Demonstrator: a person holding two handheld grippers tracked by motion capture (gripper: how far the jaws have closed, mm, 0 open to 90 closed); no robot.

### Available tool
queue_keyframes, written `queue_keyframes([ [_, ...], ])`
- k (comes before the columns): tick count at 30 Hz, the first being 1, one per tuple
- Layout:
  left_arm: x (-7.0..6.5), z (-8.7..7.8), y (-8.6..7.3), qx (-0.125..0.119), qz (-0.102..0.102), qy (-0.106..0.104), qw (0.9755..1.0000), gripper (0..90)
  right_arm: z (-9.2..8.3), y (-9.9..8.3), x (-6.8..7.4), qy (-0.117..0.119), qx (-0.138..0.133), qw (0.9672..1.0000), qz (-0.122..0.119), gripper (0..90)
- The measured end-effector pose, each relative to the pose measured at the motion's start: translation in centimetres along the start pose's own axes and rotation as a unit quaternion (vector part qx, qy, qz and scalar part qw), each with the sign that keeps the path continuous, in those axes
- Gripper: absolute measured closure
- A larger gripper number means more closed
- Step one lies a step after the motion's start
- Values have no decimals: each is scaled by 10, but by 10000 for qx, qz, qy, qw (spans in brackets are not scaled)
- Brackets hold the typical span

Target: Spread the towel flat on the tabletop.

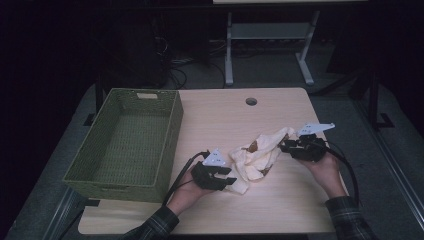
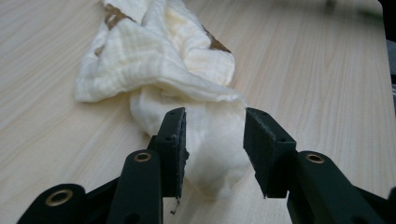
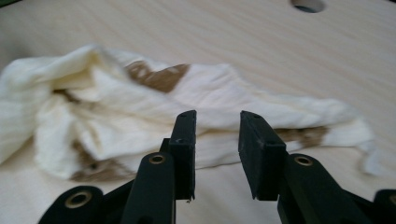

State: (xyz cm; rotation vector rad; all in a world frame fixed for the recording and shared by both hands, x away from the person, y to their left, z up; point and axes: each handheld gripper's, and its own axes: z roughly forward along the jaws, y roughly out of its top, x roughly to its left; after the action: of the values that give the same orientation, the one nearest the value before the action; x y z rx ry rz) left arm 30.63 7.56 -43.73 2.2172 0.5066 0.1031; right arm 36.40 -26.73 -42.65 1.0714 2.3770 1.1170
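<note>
Cloth (image 1: 256, 156), cream with brown patches, crumpled on table (image 1: 280, 210), left tool (image 2: 214, 140) and right tool (image 3: 215, 140) both parted, gripping nothing

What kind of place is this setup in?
Probably a lab or workshop bench for recording handling demos. A light wooden table with a cable hole stands on grey floor, cables tangled behind it, and a second table's metal legs beyond in the dark.

A crumpled cream-white cloth (image 1: 257, 156) with brown patches lies bunched in loose folds on the light wooden tabletop (image 1: 280, 210), right of centre, stretched slantwise from its near-left end to a thinner far-right end, beside a green woven basket (image 1: 125, 145).
</note>
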Motion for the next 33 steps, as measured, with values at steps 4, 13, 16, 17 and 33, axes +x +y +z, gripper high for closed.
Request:
queue_keyframes([
  [4, -4, 6, -2, 57, 10, -77, 10000, 589, 4, -8, 20, 272, 32, 9996, -109, 691],
  [13, -12, 20, -6, 318, 171, -170, 9992, 600, 9, -16, 57, 890, 54, 9957, -244, 732],
  [16, -12, 26, -10, 476, 247, -137, 9985, 600, 11, -15, 66, 1089, 13, 9935, -320, 740],
  [17, -11, 27, -10, 563, 321, -131, 9978, 599, 11, -15, 70, 1139, 28, 9930, -317, 745],
  [33, -7, 30, -10, 703, 296, 146, 9970, 858, 42, -14, 97, 1358, 386, 9872, -743, 738],
])
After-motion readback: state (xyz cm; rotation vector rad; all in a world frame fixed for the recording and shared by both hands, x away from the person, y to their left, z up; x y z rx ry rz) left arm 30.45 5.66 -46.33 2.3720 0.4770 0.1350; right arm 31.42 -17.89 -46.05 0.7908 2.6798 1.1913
